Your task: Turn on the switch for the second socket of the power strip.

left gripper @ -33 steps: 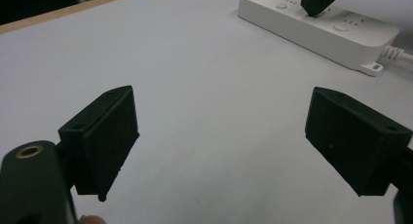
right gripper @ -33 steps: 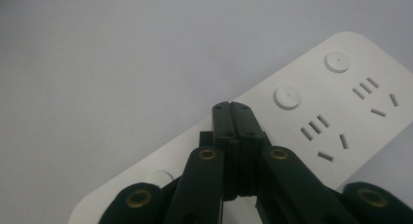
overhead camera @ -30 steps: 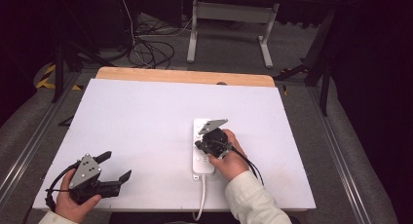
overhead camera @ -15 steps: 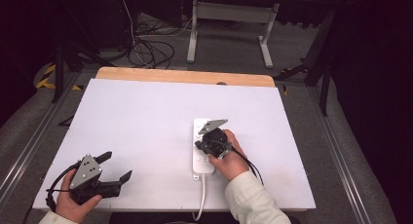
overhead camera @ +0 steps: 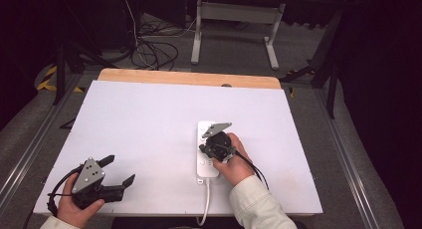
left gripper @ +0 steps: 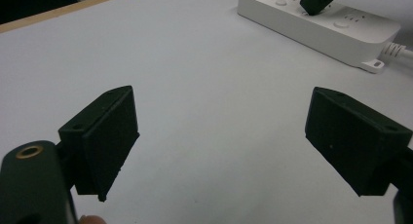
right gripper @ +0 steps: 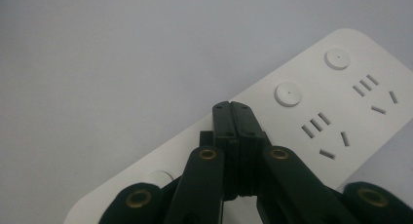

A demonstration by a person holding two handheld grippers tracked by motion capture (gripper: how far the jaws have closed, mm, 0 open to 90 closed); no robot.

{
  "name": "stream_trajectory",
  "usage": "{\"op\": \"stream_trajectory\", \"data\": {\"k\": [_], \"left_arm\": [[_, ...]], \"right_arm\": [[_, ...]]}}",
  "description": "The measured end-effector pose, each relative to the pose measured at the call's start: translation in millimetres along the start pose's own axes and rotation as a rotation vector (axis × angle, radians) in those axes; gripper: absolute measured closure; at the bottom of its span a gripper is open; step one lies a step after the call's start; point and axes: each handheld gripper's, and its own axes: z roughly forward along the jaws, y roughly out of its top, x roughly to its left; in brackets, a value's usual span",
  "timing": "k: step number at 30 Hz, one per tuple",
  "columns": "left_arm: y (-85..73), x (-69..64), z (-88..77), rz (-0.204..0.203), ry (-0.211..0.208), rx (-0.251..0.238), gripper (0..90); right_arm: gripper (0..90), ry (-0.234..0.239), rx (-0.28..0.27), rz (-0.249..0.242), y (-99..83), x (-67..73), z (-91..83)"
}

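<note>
A white power strip point(overhead camera: 205, 162) lies lengthwise on the white table, right of the middle, its cord point(overhead camera: 205, 204) running off the front edge. My right gripper point(overhead camera: 211, 148) is shut, jaws pressed flat together with nothing between them, tips down on the strip's top face point(right gripper: 311, 102) beside a round button point(right gripper: 287, 94) and the socket slots. My left gripper point(overhead camera: 118, 170) rests near the table's front left corner, open wide, nothing between its jaws. In the left gripper view its jaws point(left gripper: 221, 136) frame bare table, with the strip point(left gripper: 336, 31) at the far right.
The white table top point(overhead camera: 149, 124) has a wooden strip along its far edge point(overhead camera: 189, 78). Beyond it, on the grey floor, lie tangled cables point(overhead camera: 149, 55) and a white desk frame point(overhead camera: 234, 20). Metal rails point(overhead camera: 343, 154) run along both sides of the table.
</note>
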Motion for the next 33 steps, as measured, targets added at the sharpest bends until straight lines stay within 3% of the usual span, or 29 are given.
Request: {"op": "stream_trajectory", "data": {"k": [16, 20, 22, 27, 29, 33], "left_arm": [[-0.1, 0.6, 0.1, -0.001, 0.002, 0.0, 12.8], [-0.1, 1.5, -0.5, -0.007, 0.001, -0.004, 12.8], [-0.1, 2.4, -0.1, -0.007, 0.002, -0.004, 12.8], [-0.1, 1.6, -0.3, -0.005, 0.0, -0.003, 12.8], [0.1, 1.4, -0.7, -0.005, 0.0, -0.004, 12.8], [0.1, 1.5, -0.6, -0.004, 0.001, -0.004, 12.8]], "right_arm": [[90.0, -0.001, -0.005, 0.027, -1.0, -0.3, 0.3], [90.0, 0.029, 0.009, 0.085, 1.7, -3.6, -5.0], [90.0, 0.032, -0.052, 0.097, 3.4, -0.3, -13.3], [90.0, 0.02, -0.146, 0.068, 6.8, 5.9, -32.0], [90.0, 0.032, -0.171, 0.082, 6.3, 5.0, -34.9], [89.6, 0.024, -0.192, 0.058, 8.9, 6.9, -44.9]]}}
